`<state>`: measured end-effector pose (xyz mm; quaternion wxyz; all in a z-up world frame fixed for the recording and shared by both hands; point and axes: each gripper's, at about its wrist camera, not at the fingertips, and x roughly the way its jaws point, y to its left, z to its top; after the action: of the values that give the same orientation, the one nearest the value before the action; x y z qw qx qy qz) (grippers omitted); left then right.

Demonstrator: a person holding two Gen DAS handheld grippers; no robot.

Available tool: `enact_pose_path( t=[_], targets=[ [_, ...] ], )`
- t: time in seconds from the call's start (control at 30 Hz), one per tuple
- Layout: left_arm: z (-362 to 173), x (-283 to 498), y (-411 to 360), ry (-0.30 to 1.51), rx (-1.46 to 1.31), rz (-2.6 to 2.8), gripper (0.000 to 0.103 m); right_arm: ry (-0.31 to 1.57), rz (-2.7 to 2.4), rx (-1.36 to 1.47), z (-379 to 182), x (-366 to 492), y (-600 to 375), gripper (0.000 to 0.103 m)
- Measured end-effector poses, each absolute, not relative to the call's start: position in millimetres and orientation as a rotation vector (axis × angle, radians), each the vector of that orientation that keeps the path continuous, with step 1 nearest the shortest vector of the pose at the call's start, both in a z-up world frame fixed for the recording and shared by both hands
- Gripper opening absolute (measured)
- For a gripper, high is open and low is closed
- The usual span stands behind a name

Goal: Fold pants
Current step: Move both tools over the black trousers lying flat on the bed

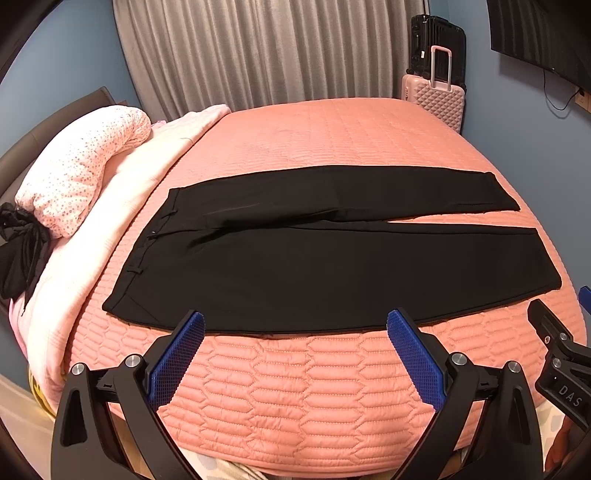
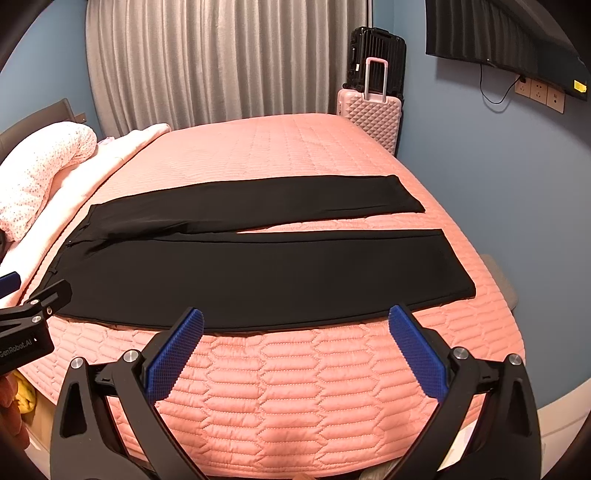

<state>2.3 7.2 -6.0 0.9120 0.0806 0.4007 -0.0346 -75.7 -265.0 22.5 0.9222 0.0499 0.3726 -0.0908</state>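
Observation:
Black pants (image 1: 314, 258) lie flat across the pink quilted bed (image 1: 295, 387), waistband at the left, both legs stretched to the right with a narrow gap between them near the hems. They also show in the right wrist view (image 2: 258, 266). My left gripper (image 1: 295, 325) is open and empty, hovering just in front of the near leg's edge. My right gripper (image 2: 295, 321) is open and empty, also just short of the near leg's edge. The right gripper's body shows at the right edge of the left wrist view (image 1: 561, 354).
A rolled pink dotted blanket (image 1: 81, 170) and a pale folded cover lie at the bed's left. A black garment (image 1: 18, 251) hangs at the far left. Pink (image 2: 369, 118) and black suitcases stand behind the bed by grey curtains. A wall-mounted TV (image 2: 498, 33) is at the upper right.

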Motion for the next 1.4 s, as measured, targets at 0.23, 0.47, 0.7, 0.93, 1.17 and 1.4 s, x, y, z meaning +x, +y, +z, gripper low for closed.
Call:
enact_pose_path(
  t=[0.23,0.47,0.7,0.93,1.17,1.4],
  targets=[
    [-4.3,1.9,7.2,0.83,0.165,-0.073,0.098,0.758,-0.199,0.066,23.4,-75.5,-262.4,0.098],
    [-5.6,6.9,6.5,0.882,0.143,-0.04,0.098,0.777,-0.212,0.074,22.1,-73.9,-266.2,0.098],
    [0.2,1.8,9.7,0.789,0.145,-0.025,0.096,0.775,-0.191,0.081,28.1,-68.8,-273.6,0.098],
    [-2.9,12.0,22.3,0.771,0.073,-0.028,0.096,0.762,-0.184,0.07,33.0,-55.2,-290.4,0.098],
    [-4.0,23.7,10.2,0.826,0.172,-0.016,0.097,0.753,-0.172,0.062,39.3,-51.9,-289.5,0.098],
    [-0.8,18.8,9.5,0.808,0.188,-0.022,0.097,0.776,-0.142,0.078,35.8,-55.4,-280.9,0.098]
  ],
)
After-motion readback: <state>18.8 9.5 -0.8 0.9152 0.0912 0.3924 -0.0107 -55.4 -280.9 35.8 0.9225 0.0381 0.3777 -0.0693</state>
